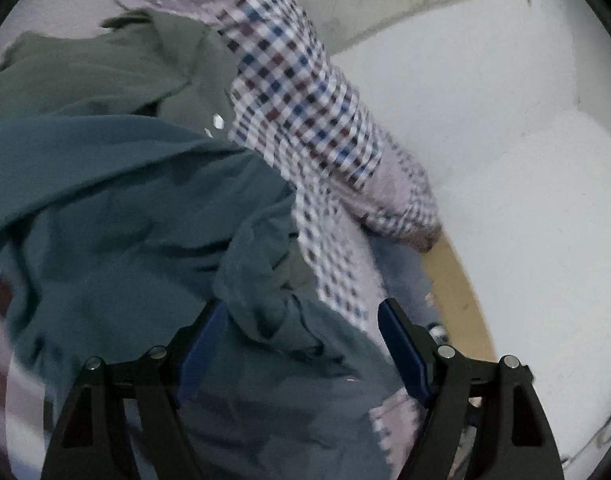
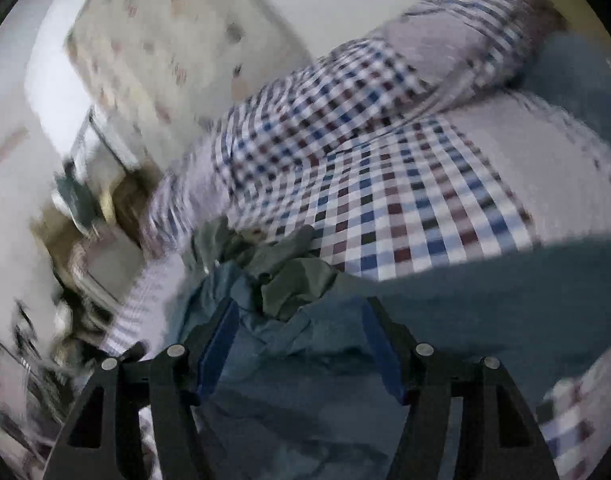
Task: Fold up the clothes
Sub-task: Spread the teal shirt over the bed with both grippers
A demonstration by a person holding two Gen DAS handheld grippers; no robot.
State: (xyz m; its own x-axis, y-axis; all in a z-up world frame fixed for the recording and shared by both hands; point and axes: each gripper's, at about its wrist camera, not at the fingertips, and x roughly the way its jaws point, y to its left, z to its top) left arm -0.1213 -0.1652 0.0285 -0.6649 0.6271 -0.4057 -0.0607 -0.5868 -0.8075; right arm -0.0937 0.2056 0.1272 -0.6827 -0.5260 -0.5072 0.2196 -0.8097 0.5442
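The right wrist view is smeared with blur — its left edge is unreadable clutter. Three garments lie heaped on the white bed [image 1: 485,128]: a teal garment [image 1: 117,208], an olive garment [image 1: 117,68] half buried, and a checked shirt [image 1: 301,112] draped across them. Left hand-held gripper [image 1: 301,312] released over teal cloth; right hand-held gripper [image 2: 301,308] released too — nothing pinched.

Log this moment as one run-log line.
stage: reaching into pile | left gripper: open above teal garment | right gripper: open above teal garment | checked shirt: unfolded, draped on pile | olive garment: crumpled
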